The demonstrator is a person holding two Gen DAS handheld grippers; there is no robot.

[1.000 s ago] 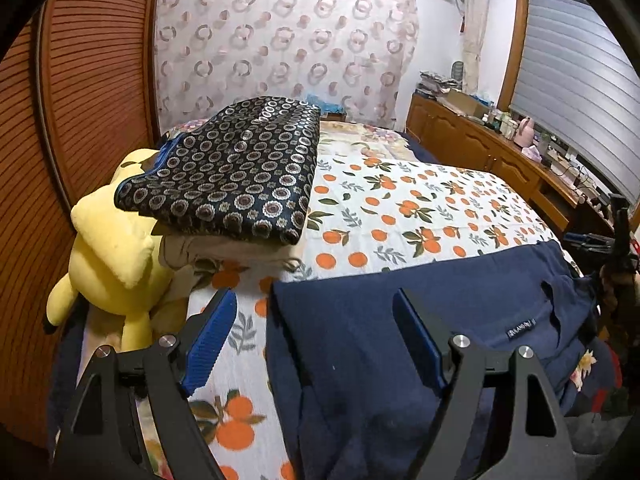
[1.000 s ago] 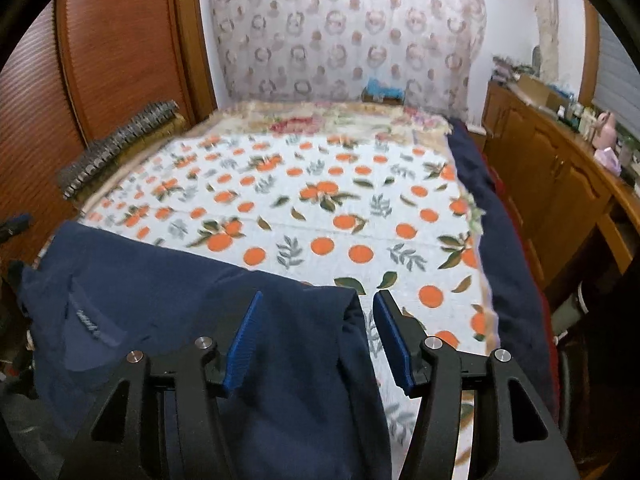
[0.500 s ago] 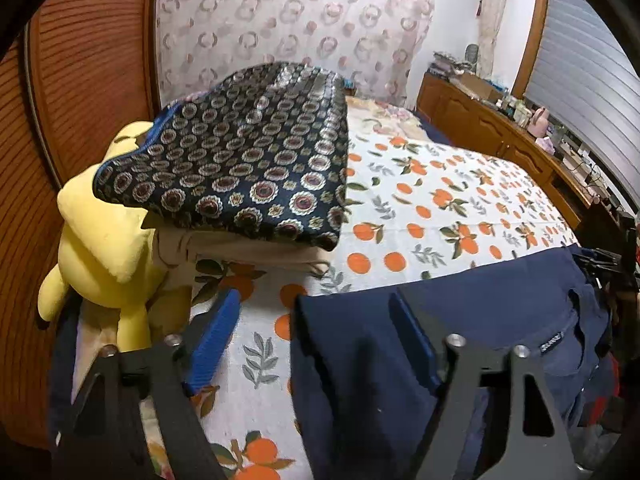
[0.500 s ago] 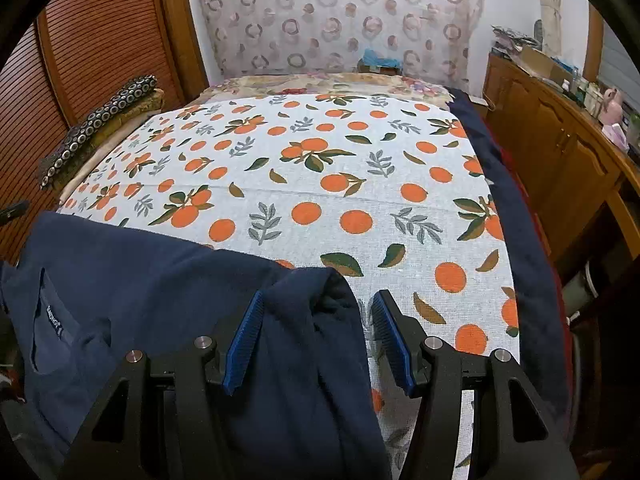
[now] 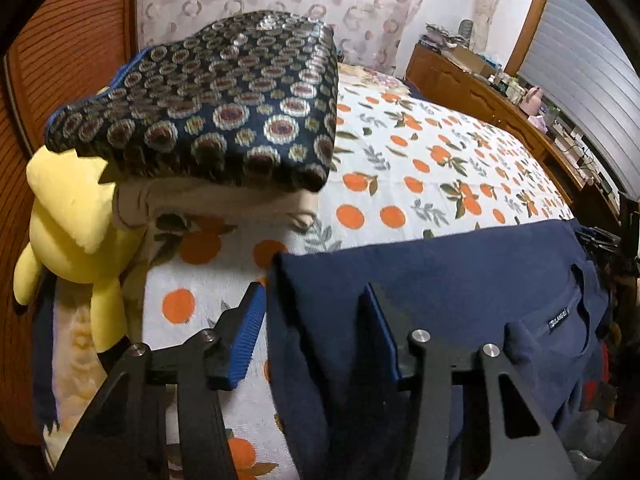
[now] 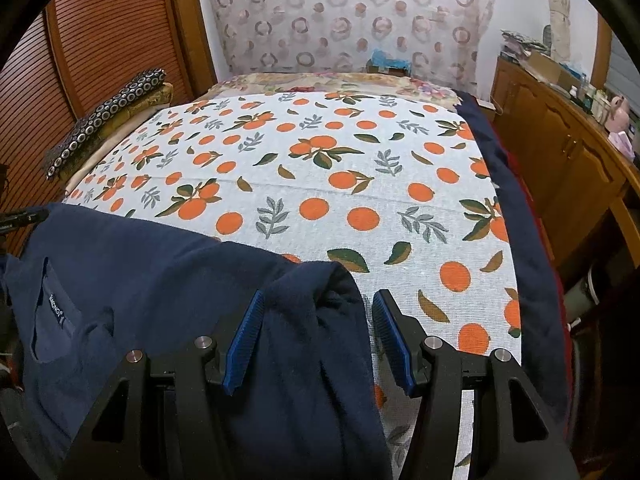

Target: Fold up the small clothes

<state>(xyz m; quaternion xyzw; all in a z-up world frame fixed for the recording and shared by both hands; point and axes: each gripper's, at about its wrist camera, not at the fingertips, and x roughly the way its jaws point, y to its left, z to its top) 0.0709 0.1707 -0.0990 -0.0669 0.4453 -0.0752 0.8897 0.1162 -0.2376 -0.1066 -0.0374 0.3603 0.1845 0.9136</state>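
Note:
A navy blue garment (image 5: 448,280) lies across the near edge of the orange-print bedsheet (image 5: 420,152), its label towards the right in the left wrist view. My left gripper (image 5: 316,328) is open, its jaws either side of the garment's left corner. The garment also shows in the right wrist view (image 6: 132,264), on the same bedsheet (image 6: 320,168). My right gripper (image 6: 318,332) is open around the bunched right corner. Neither gripper is closed on the cloth.
A stack of folded clothes with a dark circle-patterned piece (image 5: 224,100) on top sits at the left, beside a yellow plush toy (image 5: 76,216). A wooden wardrobe (image 6: 100,40) stands left, a wooden cabinet (image 6: 560,152) right. A dark blanket edge (image 6: 508,200) runs along the bed's right side.
Both grippers moved forward onto the bed with the garment's corners between their jaws. The folded stack looms closer in the left view. The jaws stayed open.

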